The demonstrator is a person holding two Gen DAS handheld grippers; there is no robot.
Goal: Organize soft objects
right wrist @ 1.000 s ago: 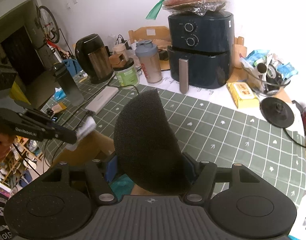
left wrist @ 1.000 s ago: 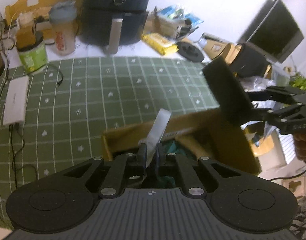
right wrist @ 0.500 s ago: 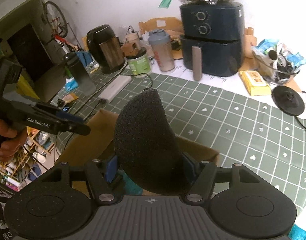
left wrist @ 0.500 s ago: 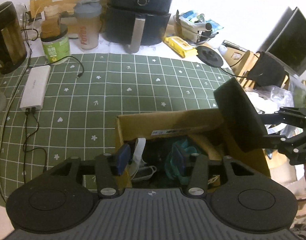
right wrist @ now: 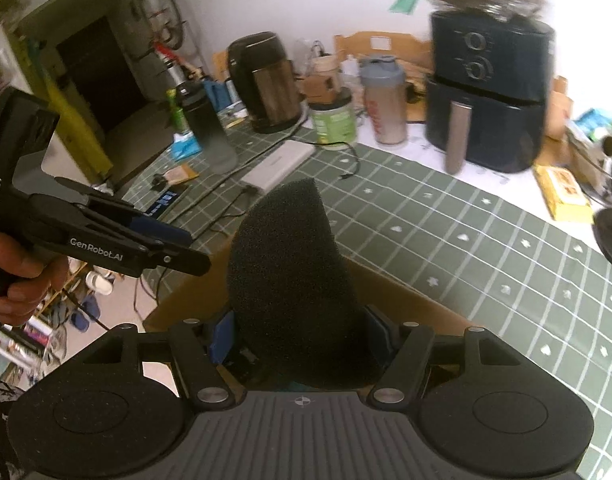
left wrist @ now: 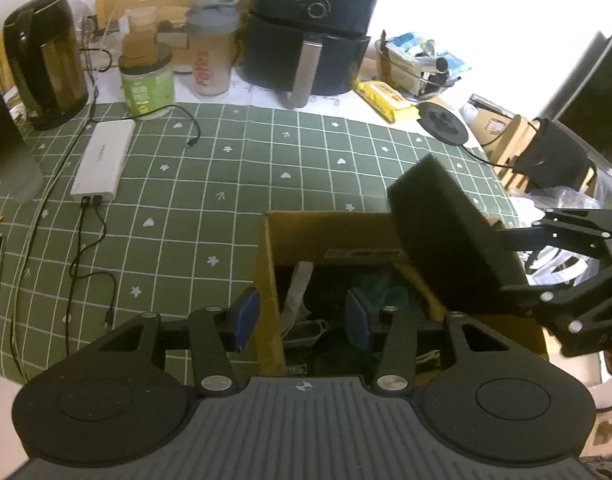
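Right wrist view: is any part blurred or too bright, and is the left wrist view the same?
Right wrist view: the air fryer and the bag on it are smeared by motion blur, while the black foam piece stays sharp. Left wrist view: sharper overall, but the wall at upper right is washed out white; straight tablecloth lines bend from fisheye distortion.

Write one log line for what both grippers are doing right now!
left gripper: open, empty | right gripper: shut on black sponge | cardboard box: below sponge

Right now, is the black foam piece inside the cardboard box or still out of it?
Out. The black foam piece is clamped in the right gripper, raised above the cardboard box.
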